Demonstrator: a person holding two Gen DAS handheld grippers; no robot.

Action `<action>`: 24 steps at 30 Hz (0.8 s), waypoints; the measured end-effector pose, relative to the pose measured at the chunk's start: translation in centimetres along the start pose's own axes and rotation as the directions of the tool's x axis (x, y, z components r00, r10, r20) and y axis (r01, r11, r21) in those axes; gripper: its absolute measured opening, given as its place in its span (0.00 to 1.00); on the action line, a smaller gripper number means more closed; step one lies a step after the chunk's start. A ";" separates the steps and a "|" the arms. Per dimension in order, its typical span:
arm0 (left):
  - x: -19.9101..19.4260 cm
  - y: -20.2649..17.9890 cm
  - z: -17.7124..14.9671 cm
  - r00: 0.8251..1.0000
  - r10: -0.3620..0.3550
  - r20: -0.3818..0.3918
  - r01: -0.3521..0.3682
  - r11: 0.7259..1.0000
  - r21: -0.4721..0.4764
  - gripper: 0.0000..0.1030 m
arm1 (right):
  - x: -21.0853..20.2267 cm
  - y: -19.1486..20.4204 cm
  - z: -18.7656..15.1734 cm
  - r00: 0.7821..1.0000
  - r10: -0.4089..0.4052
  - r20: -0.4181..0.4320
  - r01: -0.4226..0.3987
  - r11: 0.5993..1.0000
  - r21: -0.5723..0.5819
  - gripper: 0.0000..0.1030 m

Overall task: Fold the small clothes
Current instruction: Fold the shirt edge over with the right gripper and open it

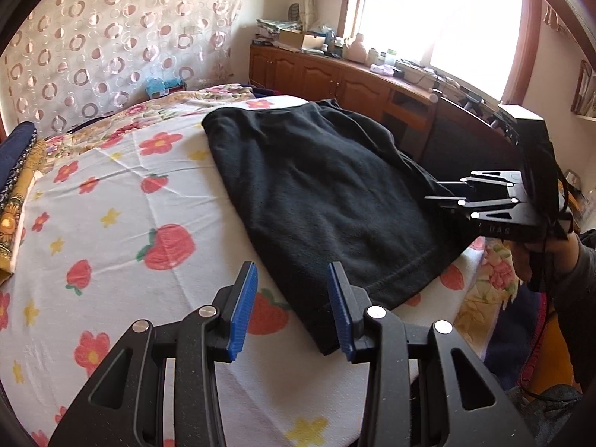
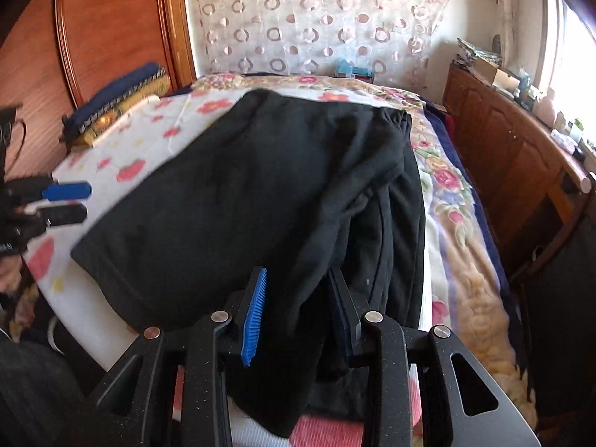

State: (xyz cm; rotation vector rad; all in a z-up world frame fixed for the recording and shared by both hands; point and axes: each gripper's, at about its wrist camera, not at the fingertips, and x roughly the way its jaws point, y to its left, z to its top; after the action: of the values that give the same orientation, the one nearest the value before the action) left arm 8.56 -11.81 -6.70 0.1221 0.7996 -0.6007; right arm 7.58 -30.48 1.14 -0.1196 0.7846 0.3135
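A black garment (image 1: 324, 201) lies spread on the strawberry-print sheet (image 1: 111, 186), its stitched hem toward me. My left gripper (image 1: 292, 309) is open just off the hem's near corner, with only sheet between its blue pads. In the right wrist view, a bunched fold of the black garment (image 2: 260, 186) hangs between the fingers of my right gripper (image 2: 298, 313). That gripper is open: the blue pad (image 2: 255, 316) stands clear of the cloth. The right gripper (image 1: 434, 190) also shows at the garment's right edge. The left gripper (image 2: 74, 203) appears at the far left.
Folded navy and yellow cloths (image 1: 18, 156) lie at the bed's left edge. A wooden cabinet (image 1: 335, 74) cluttered with boxes and bottles runs under the window. A flowered blanket (image 2: 458, 260) covers the bed's right side. A hand (image 1: 529, 257) holds the right gripper.
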 end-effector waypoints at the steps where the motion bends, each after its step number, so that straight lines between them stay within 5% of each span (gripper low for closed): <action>1: 0.1 -0.1 0.0 1.000 0.000 -0.003 0.000 1.000 0.002 0.39 | -0.1 0.3 0.2 1.000 -0.001 0.000 0.001 1.000 0.001 0.33; 2: 0.1 -0.1 0.0 1.000 -0.001 -0.004 0.001 1.000 0.003 0.39 | -0.3 0.3 0.1 1.000 0.000 0.001 0.000 1.000 -0.001 0.33; 5: 0.3 -0.3 -0.1 1.000 -0.004 -0.011 0.004 1.000 0.005 0.39 | -1.1 0.5 0.4 1.000 -0.001 0.015 0.002 1.000 -0.027 0.07; 6: 0.4 -0.3 -0.1 1.000 -0.004 -0.012 0.004 1.000 0.005 0.39 | -1.5 0.3 0.4 0.999 -0.024 0.034 0.025 0.999 -0.033 0.05; 12: 0.4 -0.6 -0.1 1.000 -0.019 -0.014 0.019 1.000 0.006 0.39 | -5.2 -2.0 -0.9 0.997 -0.024 0.068 0.023 1.000 0.009 0.04; 24: 1.3 -1.3 -0.1 0.999 -0.028 -0.034 0.028 1.000 0.012 0.39 | -3.6 -2.7 -1.6 0.995 -0.080 0.068 0.071 0.991 0.116 0.05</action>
State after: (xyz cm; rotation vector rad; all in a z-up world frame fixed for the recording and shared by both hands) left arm 8.48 -13.40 -7.57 0.1328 0.8315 -0.6317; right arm 4.99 -34.27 2.51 -0.0307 0.7225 0.1999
